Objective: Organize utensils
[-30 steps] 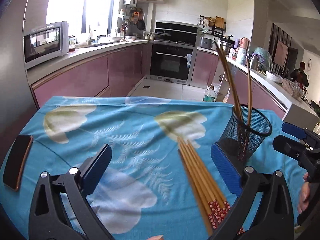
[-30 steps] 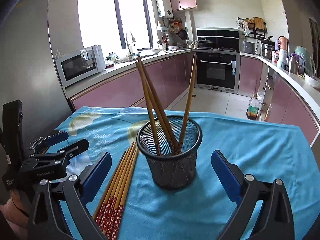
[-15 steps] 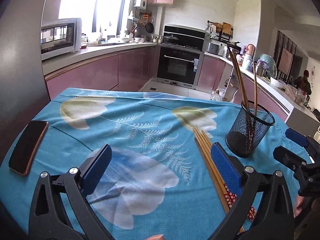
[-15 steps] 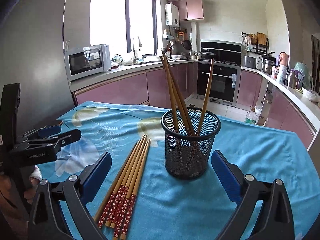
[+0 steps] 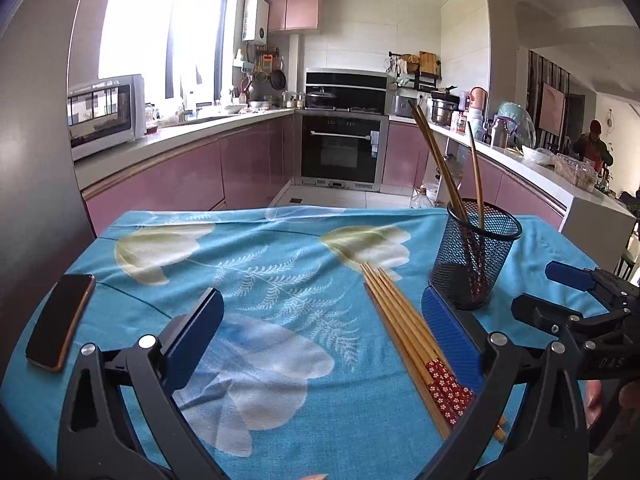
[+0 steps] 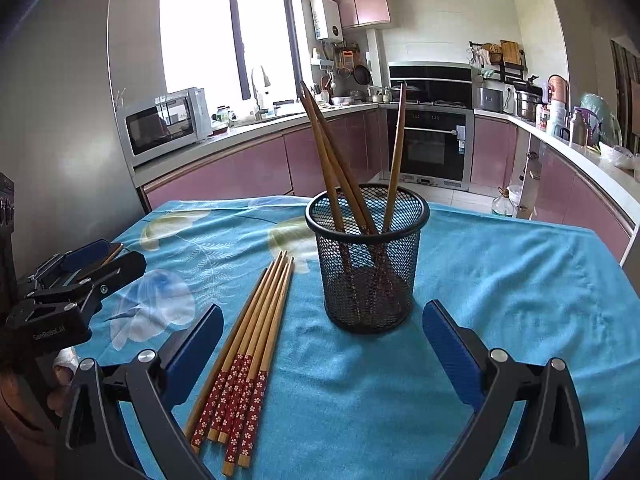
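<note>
The right gripper (image 6: pixel 322 344) is hanging low over the table with its blue pads (image 6: pixel 450 350) spread wide and nothing between them. Just ahead of it, slightly toward its right finger, a black mesh holder (image 6: pixel 370 264) is standing upright on the blue floral tablecloth (image 6: pixel 500 280), with three chopsticks (image 6: pixel 340 168) leaning inside it, tips up. Beside its left finger, a loose bundle of chopsticks (image 6: pixel 250 336) is lying flat on the cloth, red flower-patterned ends pointing back toward the gripper, near the holder but not touching it.

The left gripper (image 5: pixel 320 344) is also gaping wide and gripping nothing. The same bundle is running diagonally just inside its right finger (image 5: pixel 450 338), with the red ends passing under that finger; the mesh holder is standing just beyond that fingertip. Farther out past its left finger, a dark smartphone (image 5: pixel 60 320) is lying near the table edge.
</note>
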`<act>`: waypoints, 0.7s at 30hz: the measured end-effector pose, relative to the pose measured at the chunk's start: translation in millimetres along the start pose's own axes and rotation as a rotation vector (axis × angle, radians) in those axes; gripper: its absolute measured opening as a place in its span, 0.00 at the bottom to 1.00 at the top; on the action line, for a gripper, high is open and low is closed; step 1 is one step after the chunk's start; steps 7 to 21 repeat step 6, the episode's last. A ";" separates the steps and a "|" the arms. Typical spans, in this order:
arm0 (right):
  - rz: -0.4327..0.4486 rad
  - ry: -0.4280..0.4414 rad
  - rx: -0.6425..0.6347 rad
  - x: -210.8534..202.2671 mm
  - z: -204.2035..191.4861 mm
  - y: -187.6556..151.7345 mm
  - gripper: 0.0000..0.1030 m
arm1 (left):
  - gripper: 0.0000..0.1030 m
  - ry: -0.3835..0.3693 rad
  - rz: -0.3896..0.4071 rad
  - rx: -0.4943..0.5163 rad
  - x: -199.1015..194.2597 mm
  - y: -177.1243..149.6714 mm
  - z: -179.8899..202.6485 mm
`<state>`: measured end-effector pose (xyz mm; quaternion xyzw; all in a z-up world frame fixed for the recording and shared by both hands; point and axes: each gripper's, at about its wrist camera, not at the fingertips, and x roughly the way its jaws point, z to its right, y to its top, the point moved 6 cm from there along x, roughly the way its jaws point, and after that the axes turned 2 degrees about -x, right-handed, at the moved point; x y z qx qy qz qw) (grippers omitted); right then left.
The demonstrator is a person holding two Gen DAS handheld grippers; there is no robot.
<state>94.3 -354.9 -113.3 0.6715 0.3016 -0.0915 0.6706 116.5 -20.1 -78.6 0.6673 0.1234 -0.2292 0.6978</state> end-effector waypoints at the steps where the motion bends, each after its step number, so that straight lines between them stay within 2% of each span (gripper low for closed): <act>1: -0.015 -0.019 0.006 2.4 3.8 -2.4 0.94 | 0.95 0.014 -0.022 -0.007 5.6 -0.8 -2.1; 3: -0.059 -0.051 0.022 10.1 14.0 -8.2 0.94 | 0.95 0.053 -0.107 -0.022 24.6 -4.7 -10.2; 6: -0.187 -0.166 0.030 31.0 42.0 -19.7 0.94 | 0.95 0.097 -0.261 -0.089 63.5 -15.9 -33.8; 21: -0.187 -0.166 0.030 31.0 42.0 -19.7 0.94 | 0.95 0.097 -0.261 -0.089 63.5 -15.9 -33.8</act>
